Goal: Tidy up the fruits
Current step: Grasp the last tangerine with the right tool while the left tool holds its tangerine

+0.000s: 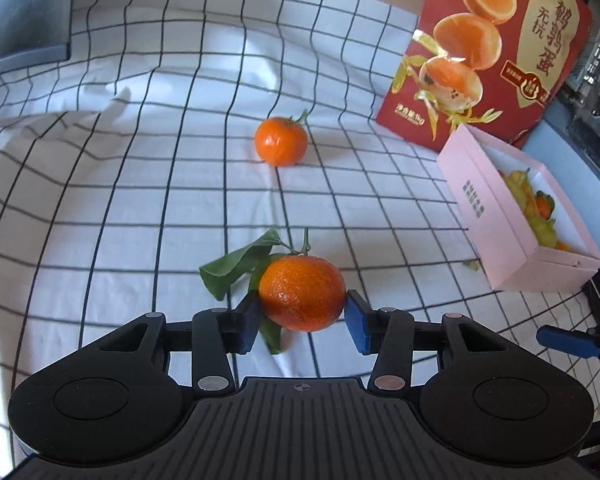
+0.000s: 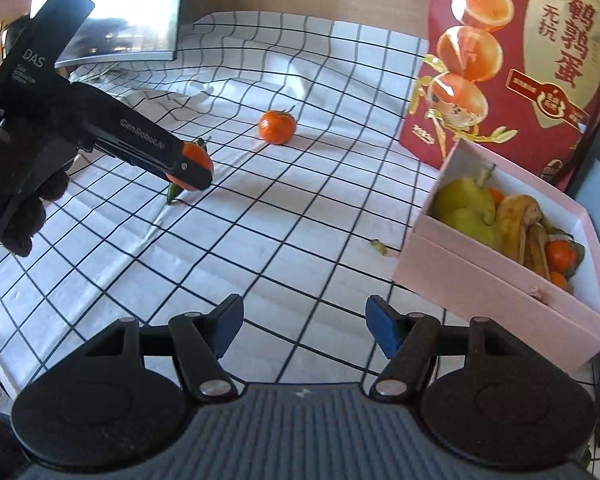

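A leafy tangerine [image 1: 302, 292] sits between the blue pads of my left gripper [image 1: 302, 312], which is shut on it from both sides. The right wrist view shows that gripper [image 2: 194, 168] at the left, held by a gloved hand [image 2: 16, 208], the fruit [image 2: 198, 154] low over the checked cloth. A second tangerine [image 1: 281, 141] [image 2: 277, 127] lies farther back on the cloth. The pink box [image 1: 496, 216] [image 2: 480, 276] at the right holds pears [image 2: 466, 208], bananas [image 2: 528, 224] and small tangerines. My right gripper [image 2: 304, 328] stands open over bare cloth with nothing between its fingers.
A tall red printed carton [image 1: 492, 48] [image 2: 512, 72] stands behind the pink box. A grey screen-like panel [image 2: 120, 12] sits at the back left. A small yellow-green scrap [image 2: 379, 246] lies on the cloth beside the box.
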`<state>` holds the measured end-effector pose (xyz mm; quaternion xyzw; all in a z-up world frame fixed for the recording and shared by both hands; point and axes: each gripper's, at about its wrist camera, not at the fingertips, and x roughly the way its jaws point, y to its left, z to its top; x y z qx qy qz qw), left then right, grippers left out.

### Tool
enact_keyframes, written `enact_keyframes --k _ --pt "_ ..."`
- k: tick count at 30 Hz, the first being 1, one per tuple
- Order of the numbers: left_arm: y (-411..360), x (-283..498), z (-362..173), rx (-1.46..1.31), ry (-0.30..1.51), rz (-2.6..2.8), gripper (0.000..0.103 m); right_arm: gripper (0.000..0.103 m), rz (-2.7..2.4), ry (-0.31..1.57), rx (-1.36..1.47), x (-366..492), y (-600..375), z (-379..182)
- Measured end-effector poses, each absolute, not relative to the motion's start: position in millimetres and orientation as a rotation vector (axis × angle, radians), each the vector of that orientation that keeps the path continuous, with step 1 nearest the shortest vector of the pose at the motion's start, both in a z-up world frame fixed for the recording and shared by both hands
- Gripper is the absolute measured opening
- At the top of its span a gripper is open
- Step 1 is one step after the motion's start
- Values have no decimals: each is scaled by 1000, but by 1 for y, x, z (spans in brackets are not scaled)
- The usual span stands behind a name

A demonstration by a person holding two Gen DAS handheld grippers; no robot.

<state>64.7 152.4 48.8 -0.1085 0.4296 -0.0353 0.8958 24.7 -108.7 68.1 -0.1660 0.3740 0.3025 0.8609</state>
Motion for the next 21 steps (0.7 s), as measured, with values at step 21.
enact_keyframes --k 21 --pt "156 54 43 -273 906 -60 50 68 653 760 -295 54 -107 91"
